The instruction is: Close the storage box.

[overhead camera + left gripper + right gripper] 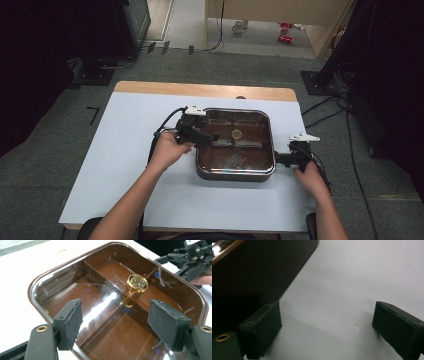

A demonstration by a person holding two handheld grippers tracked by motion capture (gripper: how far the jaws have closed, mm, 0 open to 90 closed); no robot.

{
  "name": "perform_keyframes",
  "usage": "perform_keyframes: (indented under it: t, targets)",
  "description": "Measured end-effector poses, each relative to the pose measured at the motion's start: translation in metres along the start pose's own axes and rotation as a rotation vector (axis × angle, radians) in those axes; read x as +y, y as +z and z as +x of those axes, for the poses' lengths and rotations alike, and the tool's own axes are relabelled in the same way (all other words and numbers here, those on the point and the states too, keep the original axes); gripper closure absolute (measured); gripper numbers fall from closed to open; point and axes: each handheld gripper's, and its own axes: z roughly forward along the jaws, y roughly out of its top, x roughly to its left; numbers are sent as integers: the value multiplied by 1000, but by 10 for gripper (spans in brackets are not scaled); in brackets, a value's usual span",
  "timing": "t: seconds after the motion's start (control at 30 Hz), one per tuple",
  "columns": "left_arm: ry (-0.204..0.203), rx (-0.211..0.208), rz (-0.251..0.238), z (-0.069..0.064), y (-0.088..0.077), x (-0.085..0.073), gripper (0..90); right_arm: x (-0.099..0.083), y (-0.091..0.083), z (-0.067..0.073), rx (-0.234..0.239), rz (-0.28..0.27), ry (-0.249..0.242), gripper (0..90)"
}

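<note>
brown and glossy, the square glass-lidded pan [235, 145] sits at the middle of your pale blue-white tabletop [115, 165], with its rounded metal rim showing along the near edge in the high view. a small round brass-coloured knob [236, 133] sits at the centre of the transparent lid, on a flat strip that crosses it from nine o'clock to three o'clock.

your left gripper [197, 136] is at the pan's nine o'clock edge, reaching in over the lid toward the knob. in the left gripper view its two black padded jaws stand apart with nothing between them (released, not gripping); the knob [137, 282] lies ahead of them at about one o'clock, clear of both pads, and the lid's brown rim [33, 300] curves round beneath the left pad.

your right gripper [287, 159] rests at the pan's three o'clock side, just beside the outer wall, with your hand [311, 179] behind it at about five o'clock. in the right gripper view its jaws are spread wide over bare tabletop [352, 285], holding nothing, and the pan's dark side wall [257, 272] fills the upper left at about ten o'clock, close to the left pad; whether they touch i cannot tell.
</note>
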Motion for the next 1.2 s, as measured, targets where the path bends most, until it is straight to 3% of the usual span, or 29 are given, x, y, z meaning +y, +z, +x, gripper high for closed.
perform_keyframes:
  t: [0.17, 0.47, 0.77, 0.93, 1.2]
  targets:
    - [8, 33, 7, 5, -10, -15, 279, 0, 0, 0, -1, -1, 0, 80]
    - [-19, 76, -58, 12, -42, -39, 278, 0, 0, 0, 1, 1, 2, 80]
    - [-27, 117, -81, 17, -60, -58, 279, 0, 0, 0, 2, -1, 3, 80]
    - [-32, 157, -95, 22, -71, -80, 275, 0, 0, 0, 1, -2, 2, 81]
    - [-47, 181, -117, 32, -81, -115, 274, 0, 0, 0, -1, -2, -1, 81]
